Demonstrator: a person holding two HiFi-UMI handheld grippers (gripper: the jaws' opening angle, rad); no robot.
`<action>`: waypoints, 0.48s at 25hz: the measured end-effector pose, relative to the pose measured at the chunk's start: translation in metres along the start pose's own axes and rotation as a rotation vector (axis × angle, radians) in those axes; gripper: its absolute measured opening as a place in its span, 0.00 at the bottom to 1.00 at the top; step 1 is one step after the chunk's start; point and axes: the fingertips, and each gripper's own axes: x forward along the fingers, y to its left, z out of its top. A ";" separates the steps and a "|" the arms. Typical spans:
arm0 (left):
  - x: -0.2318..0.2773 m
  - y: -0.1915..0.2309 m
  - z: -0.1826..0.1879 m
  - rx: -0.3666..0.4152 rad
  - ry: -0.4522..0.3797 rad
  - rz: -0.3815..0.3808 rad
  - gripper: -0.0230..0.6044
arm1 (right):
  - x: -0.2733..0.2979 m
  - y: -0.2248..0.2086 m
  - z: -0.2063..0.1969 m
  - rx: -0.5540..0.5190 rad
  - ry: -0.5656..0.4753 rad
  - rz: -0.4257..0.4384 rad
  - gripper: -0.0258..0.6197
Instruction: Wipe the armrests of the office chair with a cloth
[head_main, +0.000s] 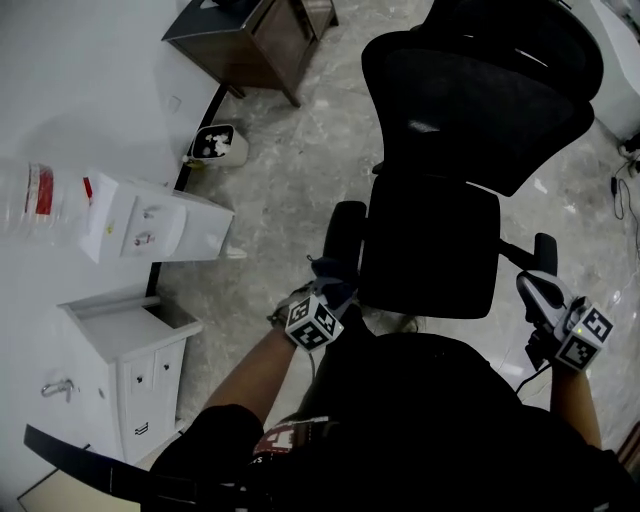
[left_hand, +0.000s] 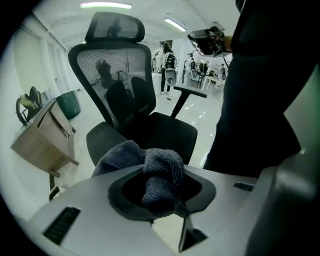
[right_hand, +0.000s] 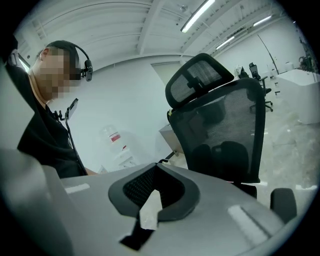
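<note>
Grey cloth (left_hand: 159, 172) in L hand-held gripper (left_hand: 165, 200), near armrest (head_main: 345, 232) end

Pale marbled floor (head_main: 290, 200) carries it all. The black office chair (head_main: 430, 240) stands mid-floor. Left of the chair, a white water dispenser (head_main: 150, 228). Left and farther off, a small white bin (head_main: 215, 145) and a dark wooden unit (head_main: 250, 40). Left and nearer, a white cabinet (head_main: 130, 370). Right of the chair, possibly a loose cable (head_main: 622, 195).
</note>
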 end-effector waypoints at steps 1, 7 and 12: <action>-0.004 -0.014 -0.007 -0.026 -0.015 -0.018 0.22 | 0.003 0.003 -0.002 0.003 0.002 0.009 0.04; -0.037 -0.001 -0.042 -0.746 -0.476 -0.224 0.22 | 0.010 0.019 -0.005 -0.012 0.027 0.010 0.04; 0.002 0.078 -0.116 -1.433 -0.692 -0.277 0.22 | 0.012 0.020 -0.010 -0.005 0.053 -0.020 0.04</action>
